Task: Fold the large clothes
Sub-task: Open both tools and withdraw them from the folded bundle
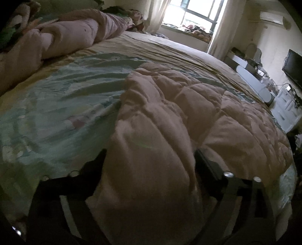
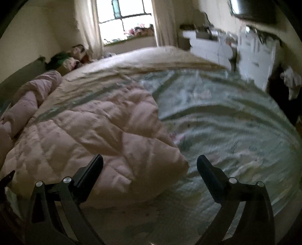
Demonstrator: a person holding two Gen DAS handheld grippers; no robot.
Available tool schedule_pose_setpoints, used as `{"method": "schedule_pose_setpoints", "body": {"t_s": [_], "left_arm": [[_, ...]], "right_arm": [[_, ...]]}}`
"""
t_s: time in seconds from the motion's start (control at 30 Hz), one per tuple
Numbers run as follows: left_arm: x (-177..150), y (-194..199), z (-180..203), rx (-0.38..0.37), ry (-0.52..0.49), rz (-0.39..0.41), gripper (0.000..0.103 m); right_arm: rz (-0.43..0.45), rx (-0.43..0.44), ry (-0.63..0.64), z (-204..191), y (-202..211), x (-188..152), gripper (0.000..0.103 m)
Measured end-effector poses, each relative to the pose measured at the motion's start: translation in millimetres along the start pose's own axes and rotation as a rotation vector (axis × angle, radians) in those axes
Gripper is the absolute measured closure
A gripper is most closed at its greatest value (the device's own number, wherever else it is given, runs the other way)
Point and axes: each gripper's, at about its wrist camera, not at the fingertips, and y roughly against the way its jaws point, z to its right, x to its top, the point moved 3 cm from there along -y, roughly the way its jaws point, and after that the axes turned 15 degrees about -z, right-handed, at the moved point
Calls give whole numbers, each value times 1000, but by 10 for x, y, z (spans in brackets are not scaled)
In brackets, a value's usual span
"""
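A large pale pink quilted padded garment (image 1: 181, 113) lies spread on the bed. In the left wrist view a thick fold of it bulges up between my left gripper's (image 1: 149, 156) two black fingers, which stand wide apart around it; the fingertips are partly hidden by the fabric. In the right wrist view the same garment (image 2: 90, 132) lies to the left, its near corner between and just beyond my right gripper (image 2: 150, 164). The right gripper is open and empty, hovering over the bed near that corner.
The bed has a pale green patterned sheet (image 2: 217, 116). A rolled pink quilt (image 1: 79, 35) lies along the far side. A window (image 1: 196, 13) with curtains is beyond the bed. White drawers (image 1: 285, 107) and a dark screen (image 1: 293, 66) stand to the right.
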Motion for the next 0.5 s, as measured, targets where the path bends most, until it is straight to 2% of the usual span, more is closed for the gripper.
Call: {"method": "schedule_pose_setpoints", "body": {"t_s": [0.17,0.3,0.4,0.5], "left_arm": [[-176,413,92,-2,-22,63,9],[-318,713,251,6,-58,106,9],[-455,925,382,-22,-74,141,9],[-580,1051,492,-39,-86,164,9]], "right_arm": [[60,55,119,-420,383,-140,4],[77,135,181,-805,613,-310,4],[94,182,225,-1095,752,-509,4],[127,184,290,-1358,877,-707,4]]}}
